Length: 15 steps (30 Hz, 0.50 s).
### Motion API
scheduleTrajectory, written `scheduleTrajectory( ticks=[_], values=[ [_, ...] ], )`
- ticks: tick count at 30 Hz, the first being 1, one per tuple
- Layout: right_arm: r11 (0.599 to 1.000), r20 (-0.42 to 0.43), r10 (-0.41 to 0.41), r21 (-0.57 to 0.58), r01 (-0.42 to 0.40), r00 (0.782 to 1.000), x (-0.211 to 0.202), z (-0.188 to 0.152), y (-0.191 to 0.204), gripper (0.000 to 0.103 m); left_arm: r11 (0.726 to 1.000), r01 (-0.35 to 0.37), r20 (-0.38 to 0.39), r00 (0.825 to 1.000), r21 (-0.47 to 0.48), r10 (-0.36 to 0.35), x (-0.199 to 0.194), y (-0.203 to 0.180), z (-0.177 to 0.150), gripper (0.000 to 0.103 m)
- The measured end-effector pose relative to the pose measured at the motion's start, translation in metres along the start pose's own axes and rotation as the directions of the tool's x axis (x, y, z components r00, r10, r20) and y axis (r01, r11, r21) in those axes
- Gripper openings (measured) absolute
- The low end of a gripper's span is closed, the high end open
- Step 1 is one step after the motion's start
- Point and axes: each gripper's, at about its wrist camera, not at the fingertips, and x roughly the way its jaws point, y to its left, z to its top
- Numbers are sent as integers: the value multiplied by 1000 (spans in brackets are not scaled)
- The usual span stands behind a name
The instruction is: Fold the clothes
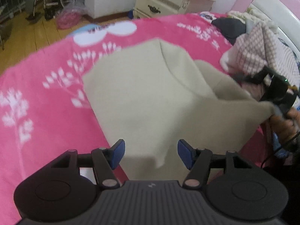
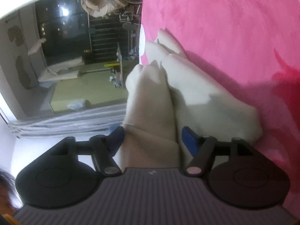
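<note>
A beige garment [image 1: 142,93] lies partly folded on the pink flowered bed cover [image 1: 46,112]. My left gripper [image 1: 151,153] hovers over its near edge, blue pads wide apart and not pressing the cloth, so it is open. At the garment's right corner is my right gripper [image 1: 277,97], held in a hand. In the right wrist view, which is rolled sideways, a raised fold of the garment [image 2: 150,103] runs between the right gripper's [image 2: 152,138] spread pads. The pads do not pinch it. The bed cover [image 2: 225,28] fills the right of that view.
A heap of checked and dark clothes [image 1: 253,56] sits at the bed's far right by the white and pink headboard [image 1: 271,3]. A cream drawer chest [image 1: 165,0] stands beyond the bed. Wooden floor [image 1: 28,37] with a pink bag [image 1: 69,16] lies to the left.
</note>
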Motion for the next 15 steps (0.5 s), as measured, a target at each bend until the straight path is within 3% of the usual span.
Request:
scheduleTrajectory(
  ticks=[4,9,12,15],
  values=[
    [998,22,43,53,-44,999,6,2,1,79,998,-27,22,999,52,25,14,-10,-13,68],
    [991,-18,-98,-98,95,995,35,15,31,80,990,-78,63,995,113,71,16,-23,-22,72],
    [942,-54,-227,-264,206,972,64,25,63,79,987,-99,82,993,130,88,17,-28,-26,73],
    [852,-75,-335,-450,268,939,94,26,98,73,984,-111,91,991,136,99,18,-30,-28,74]
  ],
)
